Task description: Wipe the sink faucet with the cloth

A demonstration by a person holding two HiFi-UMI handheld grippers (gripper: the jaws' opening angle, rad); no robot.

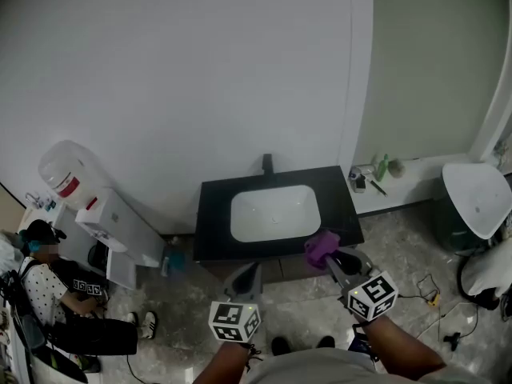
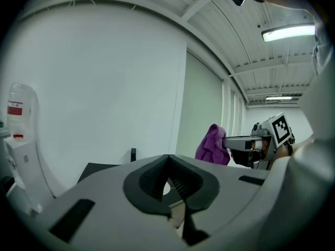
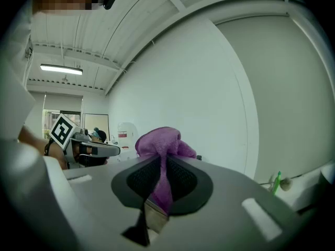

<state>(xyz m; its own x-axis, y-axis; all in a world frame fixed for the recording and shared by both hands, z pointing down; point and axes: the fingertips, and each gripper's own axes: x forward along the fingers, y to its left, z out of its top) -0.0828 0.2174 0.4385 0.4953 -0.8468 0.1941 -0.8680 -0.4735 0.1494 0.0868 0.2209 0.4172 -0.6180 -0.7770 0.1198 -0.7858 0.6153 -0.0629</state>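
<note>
Sink: white rectangular basin set in a black counter against a pale wall. Faucet: short, dark, upright at the middle of the sink's back edge, with nothing touching it. Cloth: purple, bunched, raised in the air over the counter's front right corner, just beside the sink's near right corner and well apart from the faucet. Right gripper: in front of the sink's right end and pointing toward it; its own view shows both jaws pressed onto a fold of the cloth, the rest of which puffs out above and ahead of the tips. Left gripper: before the sink's front edge, near the middle and left of the right gripper; its own view shows the jaws closed tip to tip with nothing between them, and the faucet ahead, slightly left. Water dispenser: white, topped by an upturned clear bottle with a red label, well left of the sink against the same wall. Seated person: on the floor farther left of the sink, in a dark cap and spotted top. Ledge: white, just right of the sink counter, carrying a few small items, one of them green. White fixture: rounded, well right of the sink, beyond the ledge. Cables: loose on the marbled floor, right of and nearer than the sink.
</note>
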